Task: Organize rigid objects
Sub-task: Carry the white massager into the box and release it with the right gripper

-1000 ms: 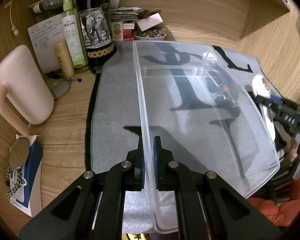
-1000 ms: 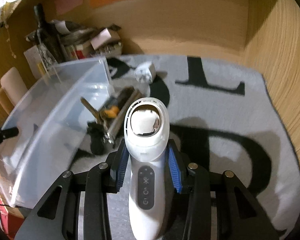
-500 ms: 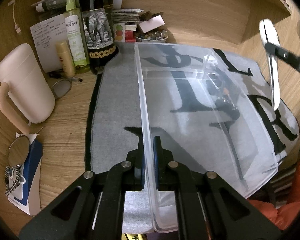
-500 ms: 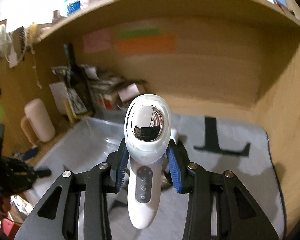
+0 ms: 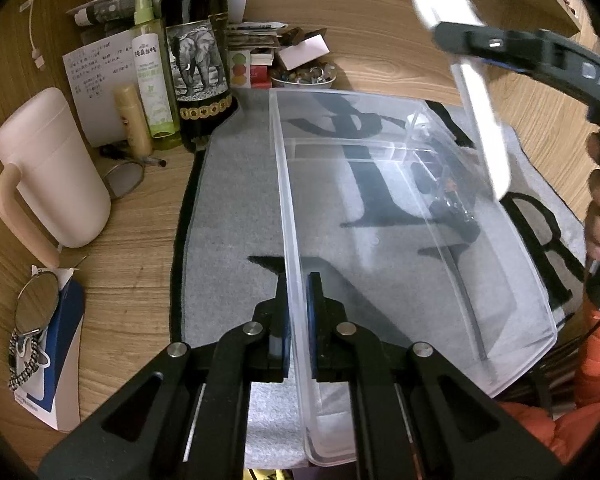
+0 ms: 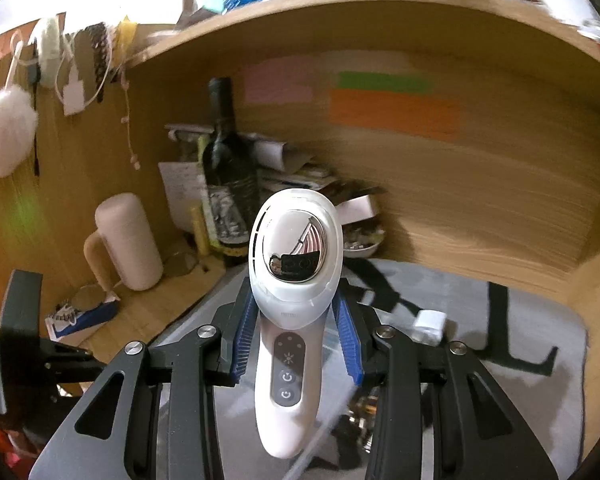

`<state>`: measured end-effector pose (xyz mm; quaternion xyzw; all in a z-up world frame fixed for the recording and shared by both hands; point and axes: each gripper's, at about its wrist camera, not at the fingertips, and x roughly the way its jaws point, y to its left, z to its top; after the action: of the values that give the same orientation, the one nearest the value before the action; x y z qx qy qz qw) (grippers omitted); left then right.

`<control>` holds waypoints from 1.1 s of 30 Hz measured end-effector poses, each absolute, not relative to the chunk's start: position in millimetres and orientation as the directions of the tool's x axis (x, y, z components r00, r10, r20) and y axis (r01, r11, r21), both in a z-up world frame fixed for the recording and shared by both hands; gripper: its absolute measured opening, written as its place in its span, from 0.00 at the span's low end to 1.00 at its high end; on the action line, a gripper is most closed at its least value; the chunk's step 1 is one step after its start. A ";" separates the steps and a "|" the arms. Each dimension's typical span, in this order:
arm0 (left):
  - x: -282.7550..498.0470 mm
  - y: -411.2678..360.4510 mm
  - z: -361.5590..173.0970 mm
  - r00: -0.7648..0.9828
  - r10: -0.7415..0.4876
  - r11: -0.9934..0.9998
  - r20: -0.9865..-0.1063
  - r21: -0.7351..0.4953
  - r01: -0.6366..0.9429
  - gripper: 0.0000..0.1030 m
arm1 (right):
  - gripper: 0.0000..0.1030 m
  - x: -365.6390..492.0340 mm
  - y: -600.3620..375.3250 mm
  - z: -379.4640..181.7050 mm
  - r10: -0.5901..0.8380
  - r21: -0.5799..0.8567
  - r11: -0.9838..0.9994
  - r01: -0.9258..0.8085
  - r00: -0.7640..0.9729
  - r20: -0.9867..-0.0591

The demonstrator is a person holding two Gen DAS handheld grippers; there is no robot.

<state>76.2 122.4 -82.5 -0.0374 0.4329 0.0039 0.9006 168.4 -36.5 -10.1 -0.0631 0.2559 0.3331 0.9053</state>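
My left gripper [image 5: 297, 312] is shut on the near left wall of a clear plastic bin [image 5: 532, 292] that rests on a grey mat [image 5: 236, 208]. My right gripper [image 6: 296, 320] is shut on a white handheld device with a mirrored head [image 6: 294, 280]. In the left wrist view the device [image 5: 480, 120] hangs high over the bin's right wall. A bunch of keys [image 5: 448, 196] and a small white charger [image 5: 418, 122] lie on the mat beyond the bin, seen through its clear walls. The charger also shows in the right wrist view [image 6: 430, 326].
At the back left stand a dark wine bottle [image 5: 198, 60], a green spray bottle [image 5: 152, 72], a pink jug [image 5: 52, 168], papers and a small bowl [image 5: 304, 78]. Glasses [image 5: 124, 178] and a round mirror [image 5: 36, 304] lie on the wooden desk. Wooden walls enclose the back and right.
My right gripper has lifted the white device from the mat beside the keys and carried it up and leftward over the bin's right side. The left gripper and bin stayed put.
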 end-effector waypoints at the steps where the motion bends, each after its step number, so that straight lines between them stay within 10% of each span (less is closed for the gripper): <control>1: 76.3 121.8 -82.3 0.625 -0.025 0.997 -0.780 -0.062 -0.037 0.06 | 0.33 170.1 -31.2 -12.8 0.572 0.057 0.766 -0.641 0.638 -0.515; 33: 76.2 123.1 -83.8 0.630 -0.041 0.998 -0.775 -0.066 -0.016 0.06 | 0.35 187.2 31.2 -89.5 0.434 -0.007 0.636 -0.772 0.366 -0.823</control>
<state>76.2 123.1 -83.8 -0.0330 0.4300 -0.0070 0.9022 187.2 31.2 -89.5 -0.2013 0.4193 0.3761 0.8014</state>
